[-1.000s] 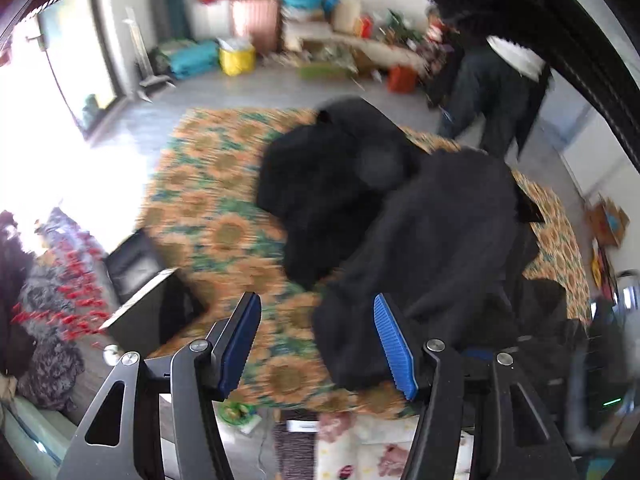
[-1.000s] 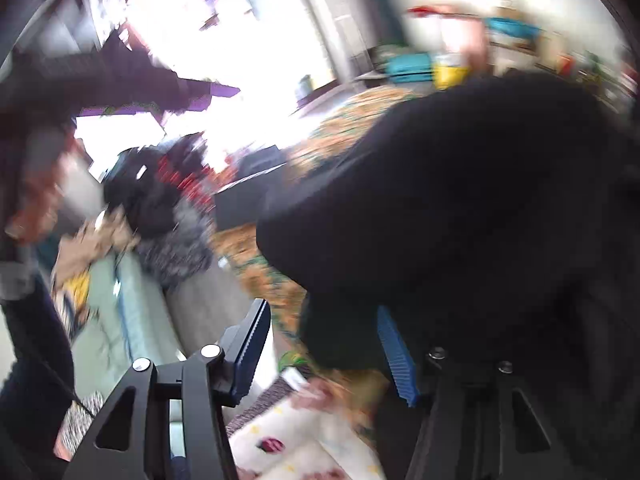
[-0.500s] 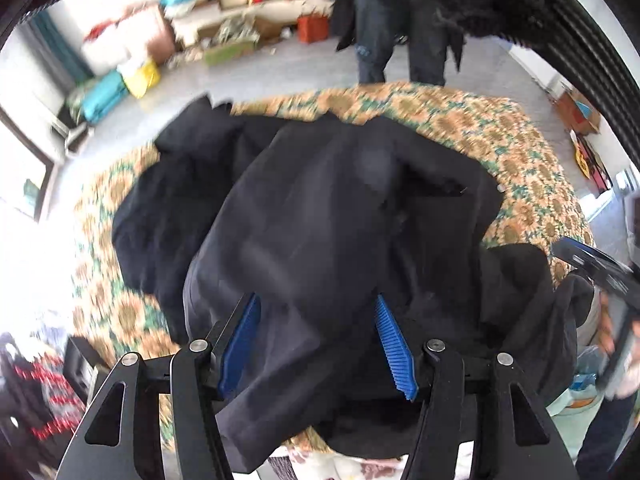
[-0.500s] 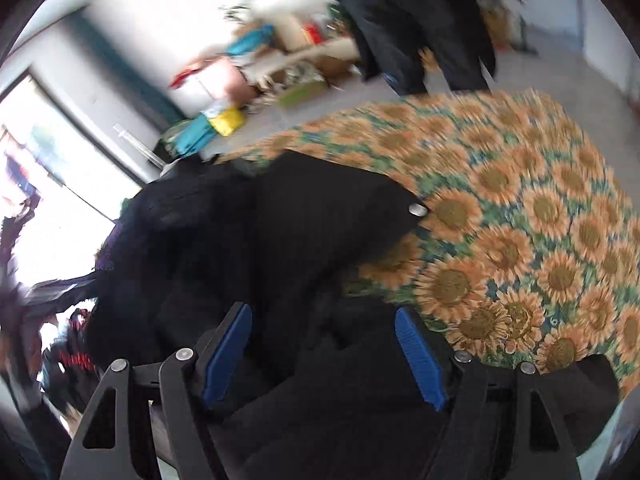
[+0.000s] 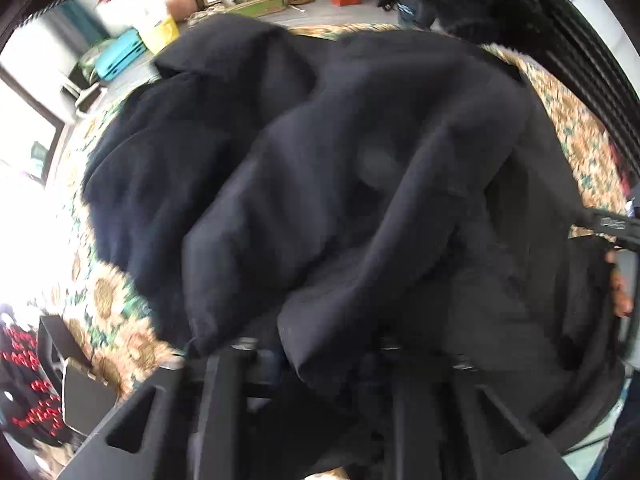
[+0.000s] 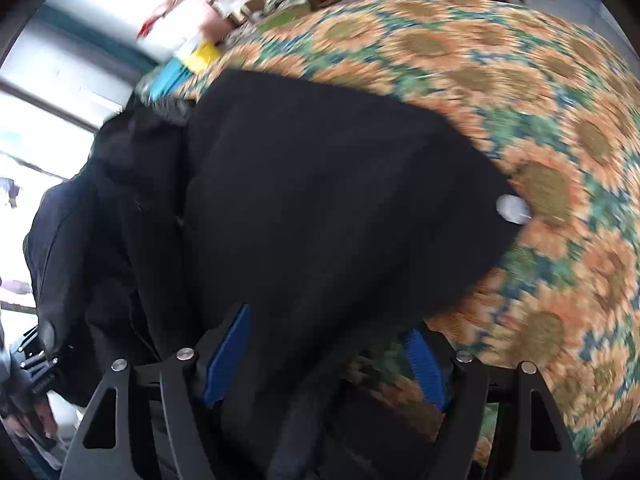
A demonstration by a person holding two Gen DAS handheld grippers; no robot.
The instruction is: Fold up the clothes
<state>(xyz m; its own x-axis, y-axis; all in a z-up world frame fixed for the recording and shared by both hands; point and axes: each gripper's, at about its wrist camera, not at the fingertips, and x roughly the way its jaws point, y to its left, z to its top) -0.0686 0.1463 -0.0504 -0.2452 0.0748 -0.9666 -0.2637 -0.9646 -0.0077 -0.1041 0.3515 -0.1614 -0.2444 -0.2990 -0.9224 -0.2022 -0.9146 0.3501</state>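
Jaws of the right gripper stand apart, black garment lying between them on the sunflower cloth. Left gripper jaws are buried under the garment; state cannot be told.

No readable text, labels or numbers anywhere.

The left gripper sits low at the near edge of its view, its black frame arms reaching forward; dark cloth covers both fingertips, so the gap between them cannot be read. At the far right of that view, fingers of a hand show beside a black bar. The right gripper also points forward, its blue pads spread wide apart, the jaws parted.
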